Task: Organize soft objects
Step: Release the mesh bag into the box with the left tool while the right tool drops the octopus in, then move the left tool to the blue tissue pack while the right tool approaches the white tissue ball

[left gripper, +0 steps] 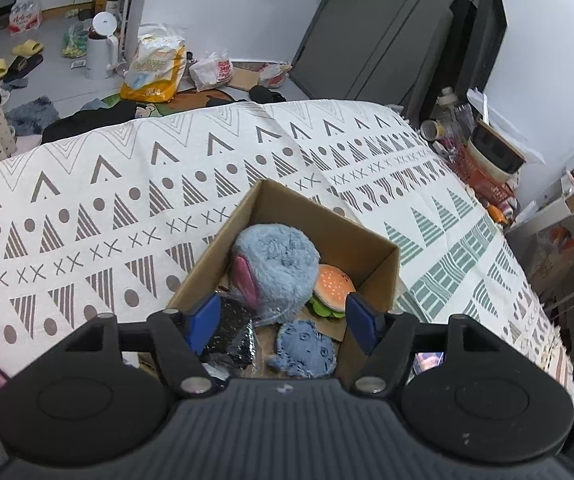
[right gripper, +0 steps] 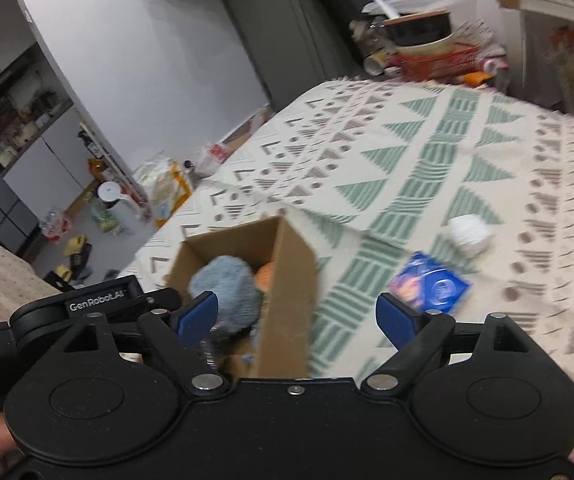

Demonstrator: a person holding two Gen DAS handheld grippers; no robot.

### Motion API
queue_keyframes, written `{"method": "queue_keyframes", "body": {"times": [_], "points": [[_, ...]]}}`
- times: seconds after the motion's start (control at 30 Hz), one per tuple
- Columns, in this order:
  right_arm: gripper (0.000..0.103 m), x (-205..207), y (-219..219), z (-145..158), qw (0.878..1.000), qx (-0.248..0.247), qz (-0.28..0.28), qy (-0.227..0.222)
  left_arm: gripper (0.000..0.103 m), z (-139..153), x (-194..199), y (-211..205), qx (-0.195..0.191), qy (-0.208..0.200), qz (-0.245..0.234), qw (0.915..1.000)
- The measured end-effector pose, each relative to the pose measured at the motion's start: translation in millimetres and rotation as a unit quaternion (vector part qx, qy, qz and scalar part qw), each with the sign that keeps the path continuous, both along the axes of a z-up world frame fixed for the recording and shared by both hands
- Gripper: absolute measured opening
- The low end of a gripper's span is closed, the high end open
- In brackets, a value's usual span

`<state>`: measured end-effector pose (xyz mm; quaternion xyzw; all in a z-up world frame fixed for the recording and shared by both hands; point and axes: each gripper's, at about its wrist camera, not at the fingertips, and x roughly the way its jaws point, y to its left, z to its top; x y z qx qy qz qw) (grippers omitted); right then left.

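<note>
Inside the corrugated cardboard box (left gripper: 379,276), a fuzzy round blue plush (left gripper: 275,268) lies between the left gripper (left gripper: 283,320)'s wide-spread fingers.

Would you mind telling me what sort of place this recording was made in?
Most likely a lived-in home, perhaps a bedroom or studio flat: a patterned bedspread covers what looks like a bed, slippers and a kettle sit on the cluttered floor.
</note>
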<state>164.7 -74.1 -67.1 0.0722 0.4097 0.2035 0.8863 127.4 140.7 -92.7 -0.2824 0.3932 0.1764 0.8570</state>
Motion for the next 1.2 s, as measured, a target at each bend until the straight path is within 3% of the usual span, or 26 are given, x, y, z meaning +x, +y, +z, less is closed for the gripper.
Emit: {"method": "queue_keyframes", "body": {"times": [0.23,0.77,1.2], "points": [[0.098,0,-39,11,1.000,-0.003,-0.020,-0.024,0.068,0,4,-25,0.028,0.006,-0.029,0.9992],[0.103,20,-105,20,0.997,-0.001,-0.056,-0.057,0.068,10,13,-72,0.094,-0.002,-0.084,0.9920],[0.103,47,-138,-15,0.993,0.047,-0.087,-0.063,0.068,28,49,-117,0.118,-0.001,-0.129,0.9846]]}}
